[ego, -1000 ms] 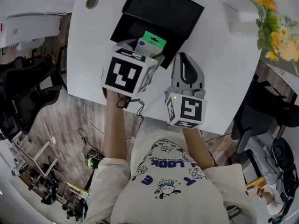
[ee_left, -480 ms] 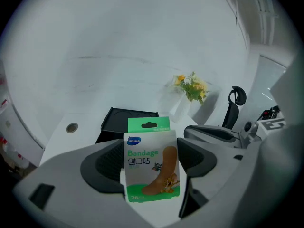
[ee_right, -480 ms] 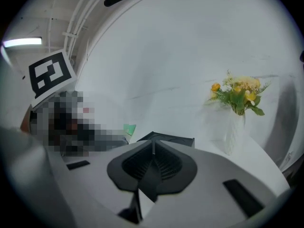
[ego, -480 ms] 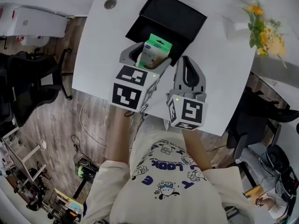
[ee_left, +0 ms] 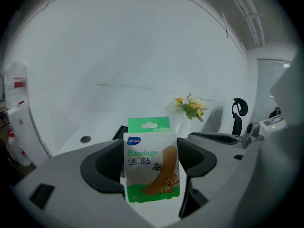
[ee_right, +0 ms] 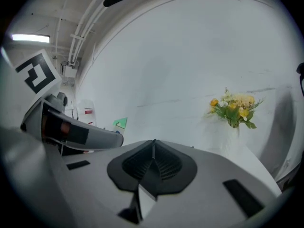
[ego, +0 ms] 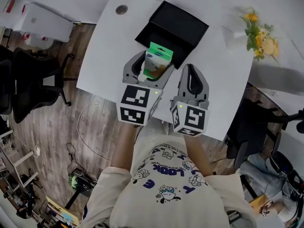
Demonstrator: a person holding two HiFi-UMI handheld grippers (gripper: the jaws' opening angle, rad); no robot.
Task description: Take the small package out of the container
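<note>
Now the left claw [ee_left: 150,161] is clamped on the small package [ee_left: 151,172], a green-and-white bandage pack held upright, lifted clear of the open black container [ego: 173,27] on the white counter [ego: 223,84]. The right claw [ee_right: 153,164] is closed, empty, alongside.

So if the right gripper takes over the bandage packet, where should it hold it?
Probably the green top strip, from above. The bandage packet stands upright with its sides clamped in the left gripper, so that strip stands free above the jaws. The right gripper is shut and must open first.
</note>
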